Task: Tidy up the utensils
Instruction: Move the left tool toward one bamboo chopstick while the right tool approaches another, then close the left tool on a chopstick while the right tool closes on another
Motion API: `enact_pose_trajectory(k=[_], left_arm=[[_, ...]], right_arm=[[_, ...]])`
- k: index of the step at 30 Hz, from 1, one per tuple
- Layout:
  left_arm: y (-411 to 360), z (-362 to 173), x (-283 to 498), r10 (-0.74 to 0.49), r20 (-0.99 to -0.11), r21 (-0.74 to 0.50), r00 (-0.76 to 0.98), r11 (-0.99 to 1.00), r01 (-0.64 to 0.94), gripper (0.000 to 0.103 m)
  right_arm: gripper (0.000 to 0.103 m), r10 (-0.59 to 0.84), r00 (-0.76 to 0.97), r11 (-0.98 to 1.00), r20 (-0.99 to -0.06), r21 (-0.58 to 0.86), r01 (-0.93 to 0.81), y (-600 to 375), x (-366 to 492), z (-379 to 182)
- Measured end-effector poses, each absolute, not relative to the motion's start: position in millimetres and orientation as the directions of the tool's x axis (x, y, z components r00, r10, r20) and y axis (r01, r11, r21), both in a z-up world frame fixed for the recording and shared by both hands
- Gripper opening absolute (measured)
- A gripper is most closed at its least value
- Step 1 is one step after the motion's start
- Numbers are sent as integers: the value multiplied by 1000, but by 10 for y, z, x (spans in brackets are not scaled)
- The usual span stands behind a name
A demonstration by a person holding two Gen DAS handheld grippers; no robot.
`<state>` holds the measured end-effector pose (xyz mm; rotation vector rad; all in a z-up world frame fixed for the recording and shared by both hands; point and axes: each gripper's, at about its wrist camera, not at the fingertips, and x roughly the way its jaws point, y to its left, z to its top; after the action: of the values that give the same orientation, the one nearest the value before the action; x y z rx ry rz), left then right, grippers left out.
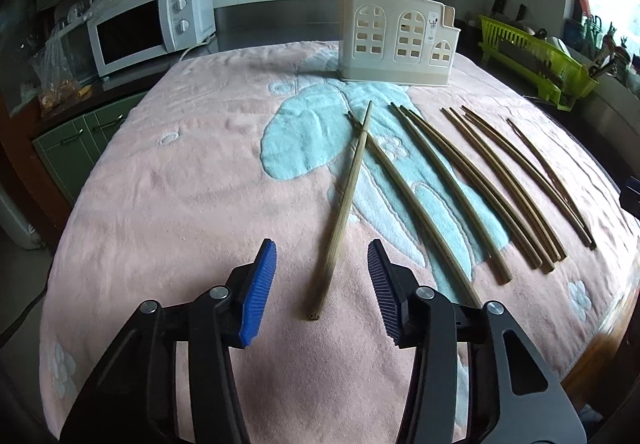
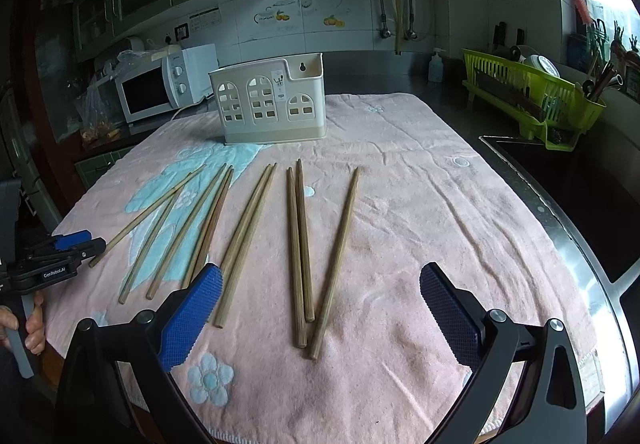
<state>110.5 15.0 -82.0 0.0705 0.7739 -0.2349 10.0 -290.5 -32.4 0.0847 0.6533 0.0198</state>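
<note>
Chopstick [image 1: 344, 204]: round wooden stick on the towel, long axis running from 6 toward 12 o'clock, tip crossing a neighbour.
Left gripper [image 1: 322, 292]: released, ribbed blue pads astride the chopstick's butt end, apart from it.
Towel [image 1: 180, 184]: pink terry with blue patches, covering the desk.
Holder [image 1: 396, 40]: cream plastic box with arched cut-outs, upright at 12 o'clock.
Other chopsticks [image 2: 298, 244]: fanned flat at 3 o'clock of the first.
Right gripper [image 2: 320, 308]: released, knurled pads wide above three sticks.
</note>
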Motion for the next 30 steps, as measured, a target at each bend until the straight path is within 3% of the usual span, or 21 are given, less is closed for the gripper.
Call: enact_pose_trajectory(k=[2, 8, 11, 15, 20, 26, 30], left_arm=[[163, -843, 1131, -204, -711, -41, 673, 967, 250, 35], [83, -903, 1205, -220, -743, -37, 633, 957, 289, 26], [87, -938, 1269, -208, -761, -35, 614, 959, 281, 26], [52, -946, 1301, -199, -767, -24, 610, 959, 283, 26], [-1, -944, 1303, -177, -773, 0, 609, 960, 279, 21], [-88, -924, 1295, -161, -785, 10, 598, 962, 273, 14], [-101, -922, 1285, -169, -787, 0, 593, 962, 274, 14]], right_arm=[[95, 49, 789, 996, -613, 86, 6, -2894, 127, -350], [94, 55, 778, 996, -626, 89, 0, -2866, 182, -396], [94, 56, 774, 996, -631, 92, 3, -2874, 199, -409], [83, 67, 763, 995, -643, 104, 1, -2901, 234, -457], [78, 77, 747, 994, -660, 113, -2, -2907, 274, -539], [59, 74, 727, 991, -683, 129, 20, -2948, 300, -618], [38, 60, 710, 991, -702, 127, 42, -2960, 317, -669]])
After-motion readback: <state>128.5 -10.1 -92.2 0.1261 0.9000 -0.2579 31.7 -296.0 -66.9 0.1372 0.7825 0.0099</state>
